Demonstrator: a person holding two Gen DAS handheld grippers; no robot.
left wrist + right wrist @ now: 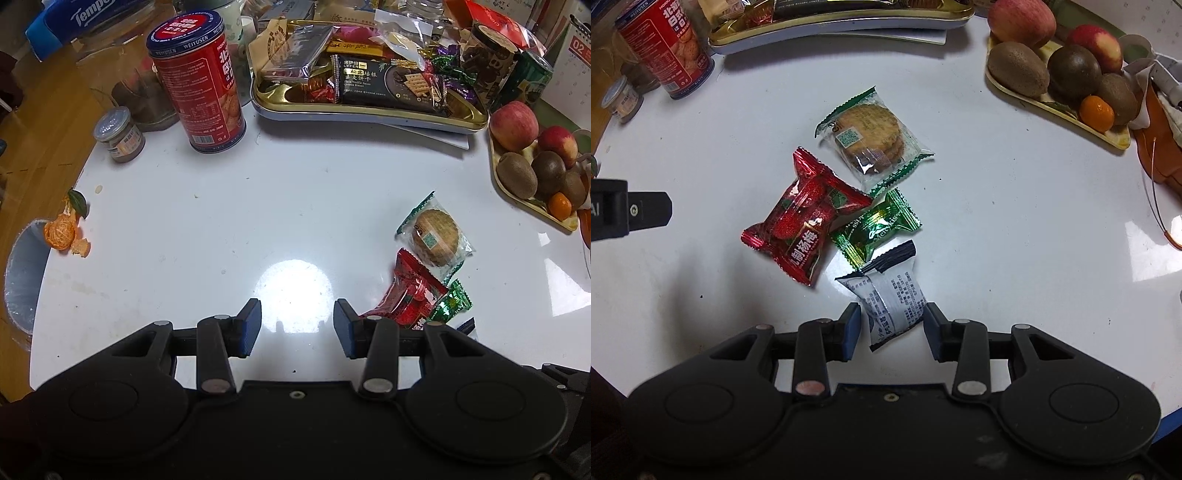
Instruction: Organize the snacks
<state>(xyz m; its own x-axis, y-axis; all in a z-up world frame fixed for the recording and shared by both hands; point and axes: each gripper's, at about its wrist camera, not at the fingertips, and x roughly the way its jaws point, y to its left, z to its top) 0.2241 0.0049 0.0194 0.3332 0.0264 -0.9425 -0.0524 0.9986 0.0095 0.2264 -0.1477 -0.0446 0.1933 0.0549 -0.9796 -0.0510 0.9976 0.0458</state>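
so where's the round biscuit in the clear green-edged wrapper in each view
Left wrist view: round biscuit in the clear green-edged wrapper lies right of centre on the white table, above the red strawberry-print packet.
Right wrist view: the biscuit lies centre, upper half, above that packet.
Shared landmark: tall red biscuit tin, upper left in both.

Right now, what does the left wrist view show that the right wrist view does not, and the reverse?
Only the left wrist view: the orange peel at the table edge, the black cracker packet in the gold tray, and the left hand-held gripper open over bare table.

Only the right wrist view: the white snack packet between the jaws of the right hand-held gripper, not pressed by the pads.

Both: the biscuit packet, red snack packet, green candy, red tin and fruit plate.
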